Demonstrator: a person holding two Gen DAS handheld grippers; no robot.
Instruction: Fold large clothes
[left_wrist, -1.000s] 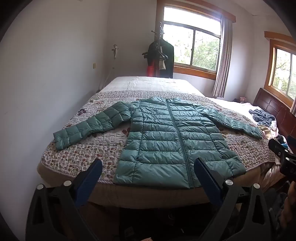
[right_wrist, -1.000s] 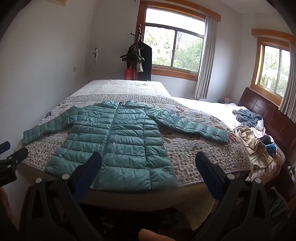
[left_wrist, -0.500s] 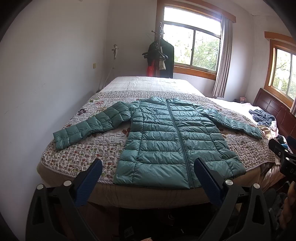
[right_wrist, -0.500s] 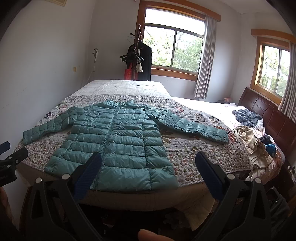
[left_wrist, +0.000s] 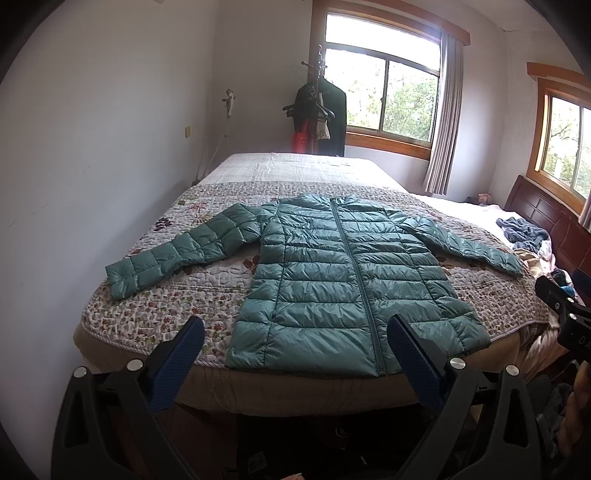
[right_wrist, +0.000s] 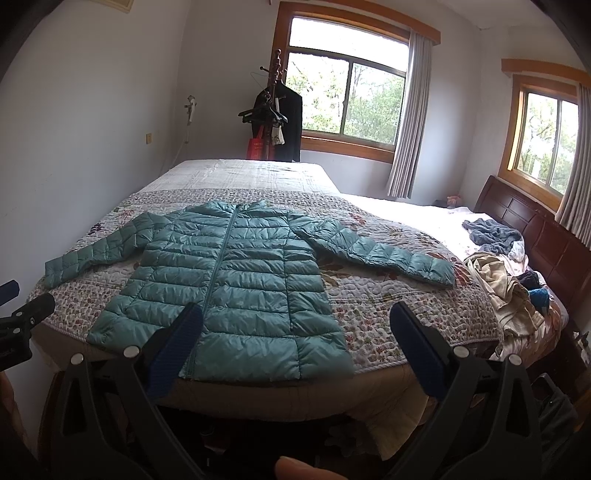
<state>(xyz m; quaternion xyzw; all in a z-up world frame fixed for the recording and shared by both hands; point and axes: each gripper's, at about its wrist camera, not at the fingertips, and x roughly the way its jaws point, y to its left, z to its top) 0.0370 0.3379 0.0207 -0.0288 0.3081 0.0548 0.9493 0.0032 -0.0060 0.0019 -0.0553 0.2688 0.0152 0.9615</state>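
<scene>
One teal quilted puffer jacket (left_wrist: 343, 280), flat on floral bedspread (left_wrist: 177, 302), sleeves spread.

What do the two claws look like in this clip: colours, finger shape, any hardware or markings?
Both match: the left claw and right claw have black, angular frames with triangular cut-outs and round silver screw heads. Each carries two flat, tapering fingers faced with dark blue ribbed pads. No cables or sleeves show. White lettering on the neighbouring claw's body is too small to read.
</scene>
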